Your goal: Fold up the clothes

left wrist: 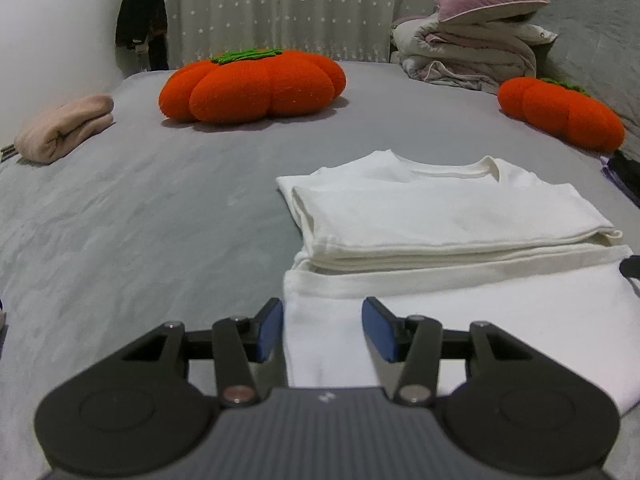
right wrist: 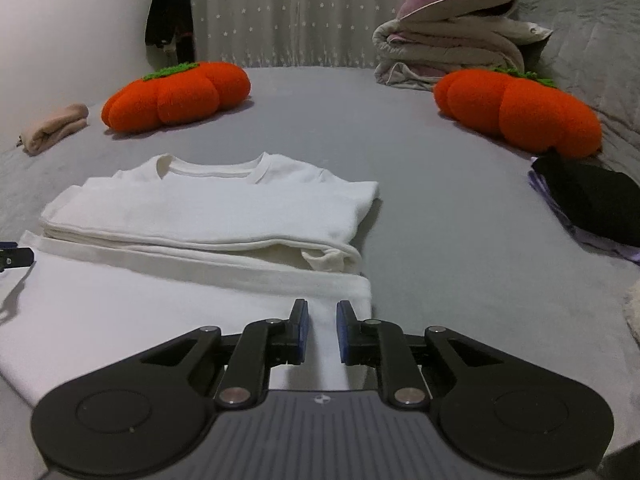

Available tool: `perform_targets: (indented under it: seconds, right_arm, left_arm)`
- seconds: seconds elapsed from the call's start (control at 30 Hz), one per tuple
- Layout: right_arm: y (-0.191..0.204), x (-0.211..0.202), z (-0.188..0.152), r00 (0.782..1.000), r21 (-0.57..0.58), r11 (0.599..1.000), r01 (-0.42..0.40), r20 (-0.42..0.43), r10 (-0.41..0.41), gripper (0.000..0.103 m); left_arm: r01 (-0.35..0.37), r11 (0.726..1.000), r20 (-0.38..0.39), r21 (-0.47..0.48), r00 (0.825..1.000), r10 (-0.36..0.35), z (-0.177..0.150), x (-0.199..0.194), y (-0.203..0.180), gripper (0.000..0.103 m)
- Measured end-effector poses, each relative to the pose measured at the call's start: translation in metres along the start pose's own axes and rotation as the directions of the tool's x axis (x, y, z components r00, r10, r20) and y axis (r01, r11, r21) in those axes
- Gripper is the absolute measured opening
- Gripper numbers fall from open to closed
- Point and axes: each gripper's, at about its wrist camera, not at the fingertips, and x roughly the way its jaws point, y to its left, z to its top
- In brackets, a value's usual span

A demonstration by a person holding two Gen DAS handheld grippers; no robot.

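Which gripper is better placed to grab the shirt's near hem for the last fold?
Neither clearly: left gripper sits over the shirt's left corner, right gripper over its right corner, both open and empty. Probably use both together.

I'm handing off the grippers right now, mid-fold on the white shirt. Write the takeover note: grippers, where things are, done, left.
Left gripper: open, empty, over the near left edge of the white shirt.
Right gripper: jaws narrow with a gap, nothing gripped, over the near right edge.
Shirt lies on the grey bed, collar away from you, sides and sleeves folded in; the near part lies flat.
Pink folded garment sits far left; dark clothes lie at right.
Left: probably grip both near corners and fold toward the collar.
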Motion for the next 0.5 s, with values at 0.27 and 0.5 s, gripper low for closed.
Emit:
perform_targets:
  seconds: [0.27,0.5]
  right_arm:
    - [0.001,0.014,0.007,0.999,0.025,0.999,0.032,-0.023,-0.032,0.015]
    - [0.006,0.020,0.007,0.998,0.024,0.998,0.062,-0.020,-0.061,0.015]
  left_arm:
    - [-0.029,0.999,-0.030,-0.032,0.999,0.028,0.005,0.012,0.005,0.047]
    - [-0.055,0.998,-0.051,-0.035,0.997,0.053,0.007,0.013,0.002,0.049]
